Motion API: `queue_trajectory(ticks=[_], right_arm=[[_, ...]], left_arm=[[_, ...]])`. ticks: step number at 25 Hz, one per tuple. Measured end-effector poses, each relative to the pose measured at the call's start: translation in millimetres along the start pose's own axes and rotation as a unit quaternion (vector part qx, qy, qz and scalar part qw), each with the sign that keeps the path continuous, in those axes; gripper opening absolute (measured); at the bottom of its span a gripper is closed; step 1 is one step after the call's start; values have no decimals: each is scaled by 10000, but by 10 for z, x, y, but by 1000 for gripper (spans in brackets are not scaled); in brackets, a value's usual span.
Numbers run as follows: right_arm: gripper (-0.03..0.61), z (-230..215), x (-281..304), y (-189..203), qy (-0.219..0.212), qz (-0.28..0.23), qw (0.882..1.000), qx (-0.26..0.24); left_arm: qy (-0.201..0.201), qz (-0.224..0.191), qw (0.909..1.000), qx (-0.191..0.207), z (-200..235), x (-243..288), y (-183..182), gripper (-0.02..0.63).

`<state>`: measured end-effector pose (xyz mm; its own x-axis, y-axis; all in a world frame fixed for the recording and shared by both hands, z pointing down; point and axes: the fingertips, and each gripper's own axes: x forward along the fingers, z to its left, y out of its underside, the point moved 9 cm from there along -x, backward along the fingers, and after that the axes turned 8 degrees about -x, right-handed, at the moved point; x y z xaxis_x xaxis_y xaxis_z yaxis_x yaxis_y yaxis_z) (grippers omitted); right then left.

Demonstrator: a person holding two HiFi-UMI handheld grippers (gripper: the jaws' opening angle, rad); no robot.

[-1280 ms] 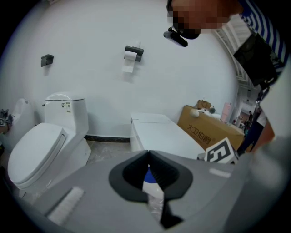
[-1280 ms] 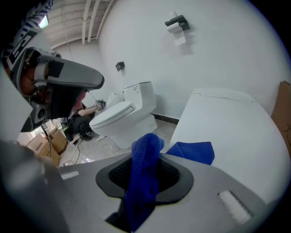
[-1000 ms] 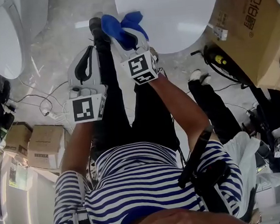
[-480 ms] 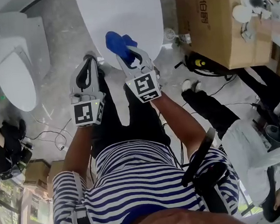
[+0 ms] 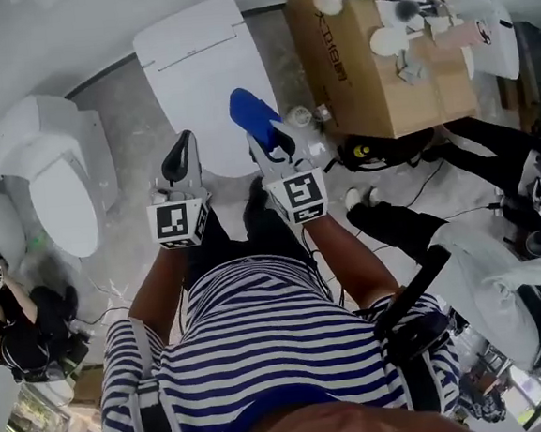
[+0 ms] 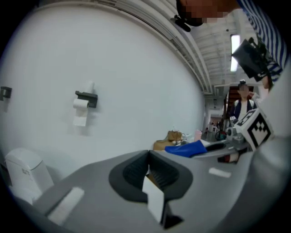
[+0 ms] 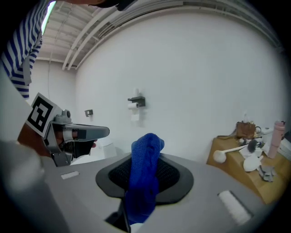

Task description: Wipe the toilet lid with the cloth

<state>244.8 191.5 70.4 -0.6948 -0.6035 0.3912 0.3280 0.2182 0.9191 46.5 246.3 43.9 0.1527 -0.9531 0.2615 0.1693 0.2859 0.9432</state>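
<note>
While the right tongs [image 5: 269,137] clamp the blue cloth [image 5: 250,111], it shows against the toilet lid [image 5: 197,71], upper centre of frame; left tongs [image 5: 183,150] pinched together, empty, just left.

The head view looks steeply down from above the person's striped shirt [image 5: 264,352] onto the left gripper [image 5: 182,145], the right gripper [image 5: 263,131] and the toilet lid [image 5: 204,75] beyond. Each gripper view sits close behind its own jaws, facing nearly level at the white wall [image 6: 113,68] — both catch the toilet-paper holder [image 6: 85,97]. The left gripper view shows the blue cloth [image 6: 187,149] at its right; the right gripper view shows the left gripper at its left.
</note>
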Motion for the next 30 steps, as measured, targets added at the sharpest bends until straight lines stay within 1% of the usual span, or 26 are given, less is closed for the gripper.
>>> queue_trajectory(ticks=[2,5,8,13,17,21,30], right_arm=[[115,-67,-278,-244,146,-176,9997,72],[115,-136,-547,-649,362,-593,9976,72],[115,-142,-788,-1023,500,-978,9939,15],[115,-111,-968,-1417,700,-1324,9887,-25],[115,-28,-1033,-1586,843,-1495,9852,27],[114,60,-1037,-1694,910,-1620,9825,112],[112,6,-1088,-1647,963,-1665,9813,85]], left_arm=[[103,-91,9999,62,-162,-118,-251,2],[231,-298,9991,172,-288,-221,-606,2],[266,-415,9986,192,-385,-321,-873,2],[279,-705,9966,336,-421,-421,-1240,2],[340,-969,9937,452,-392,-519,-1468,2],[352,-1098,9921,493,-303,-600,-1621,2],[381,-1269,9897,534,-366,-539,-1680,2]])
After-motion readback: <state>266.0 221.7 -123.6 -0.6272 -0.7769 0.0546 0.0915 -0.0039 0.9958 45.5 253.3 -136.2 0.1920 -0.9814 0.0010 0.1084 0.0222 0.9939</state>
